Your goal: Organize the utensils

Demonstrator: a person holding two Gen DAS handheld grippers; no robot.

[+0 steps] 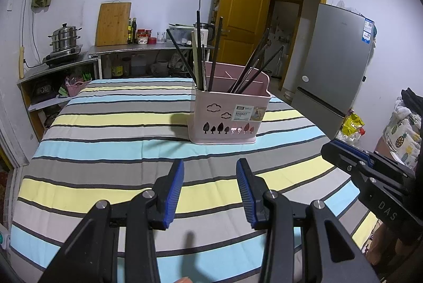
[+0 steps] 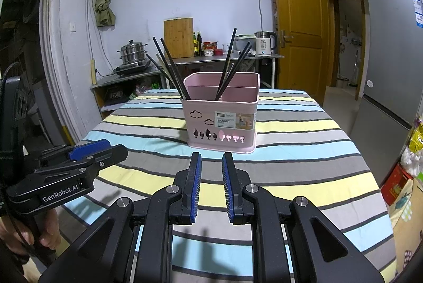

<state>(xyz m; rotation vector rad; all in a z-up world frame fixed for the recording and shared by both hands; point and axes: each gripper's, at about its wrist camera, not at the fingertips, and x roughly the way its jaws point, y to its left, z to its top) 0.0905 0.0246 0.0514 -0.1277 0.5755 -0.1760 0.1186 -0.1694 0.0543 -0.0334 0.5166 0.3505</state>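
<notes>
A pink utensil basket [image 1: 224,119] [image 2: 220,121] with cut-out clouds and trees stands on the striped tablecloth [image 1: 111,140] [image 2: 304,164]. Several dark chopsticks [image 1: 185,58] [image 2: 169,68] lean in its left compartment and several more [image 1: 253,68] [image 2: 232,63] in the right one. My left gripper [image 1: 210,166] hovers in front of the basket, open, with nothing between its blue pads. My right gripper [image 2: 211,158] also sits short of the basket, open by a narrow gap and holding nothing. Each gripper shows in the other's view: right gripper [image 1: 333,148], left gripper [image 2: 111,148].
A steel counter [image 1: 127,49] behind the table carries a steamer pot [image 1: 64,38], cutting board [image 1: 113,23], bottles and a kettle [image 2: 264,43]. A grey fridge [image 1: 330,58] and an open wooden door [image 1: 243,5] stand to the right. A person's hand [image 2: 26,235] grips the left tool.
</notes>
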